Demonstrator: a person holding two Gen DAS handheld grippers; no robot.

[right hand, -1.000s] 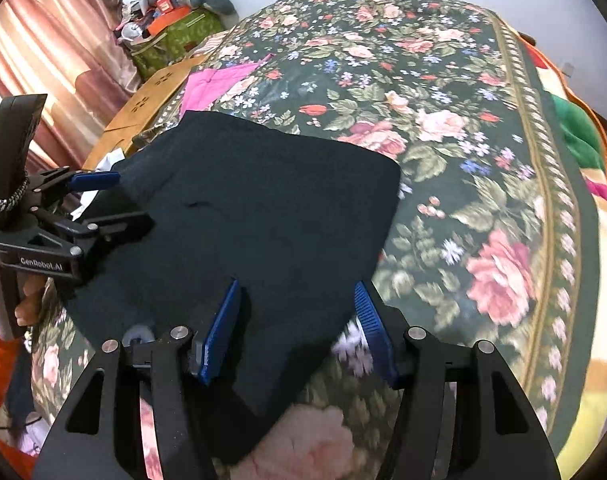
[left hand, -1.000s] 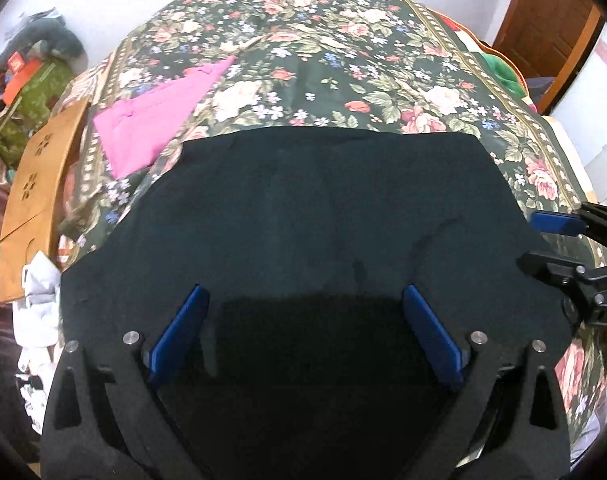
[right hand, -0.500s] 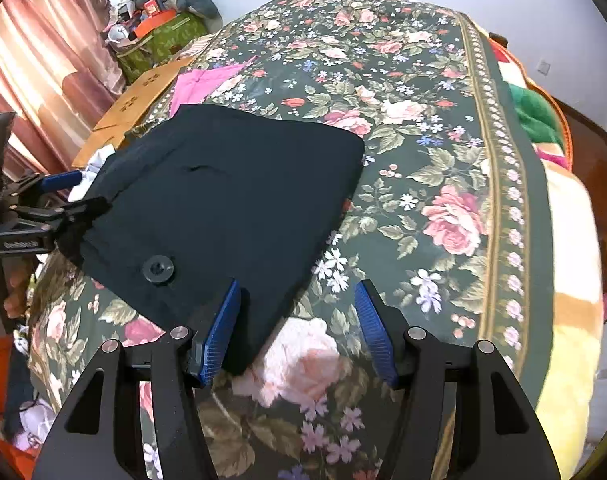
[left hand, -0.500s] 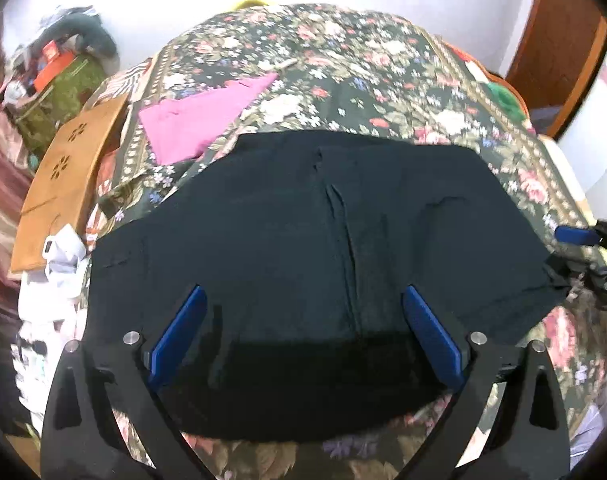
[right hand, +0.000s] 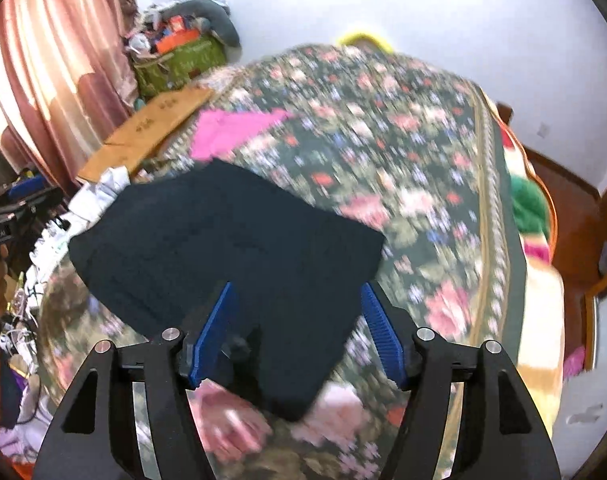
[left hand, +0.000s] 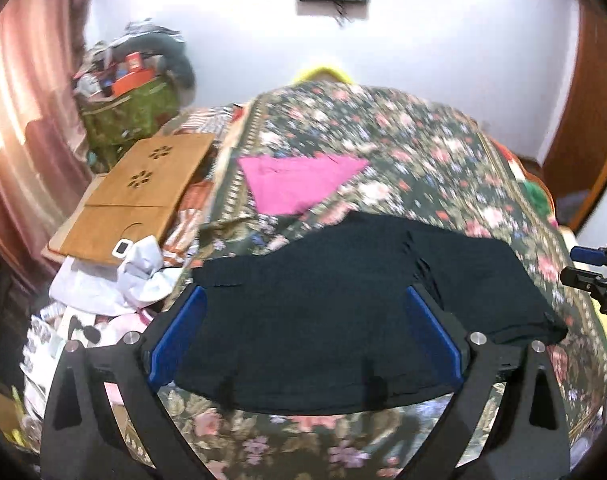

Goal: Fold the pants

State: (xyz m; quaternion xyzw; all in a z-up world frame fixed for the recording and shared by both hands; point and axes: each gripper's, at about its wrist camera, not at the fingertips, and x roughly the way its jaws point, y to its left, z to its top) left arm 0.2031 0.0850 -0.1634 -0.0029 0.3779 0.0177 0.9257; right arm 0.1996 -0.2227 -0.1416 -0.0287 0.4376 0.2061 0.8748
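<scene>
The dark pants (left hand: 343, 304) are lying folded and flat on the flowered bedspread (left hand: 403, 152), near its front edge, with a pink cloth (left hand: 295, 188) lying farther back (both views blurred). The left gripper (left hand: 303, 336) is hanging over them with jaws spread wide, gripping nothing. The right gripper (right hand: 299, 336) is opening above the pants' near corner, its pads (right hand: 215, 336) pressing on no cloth.
</scene>
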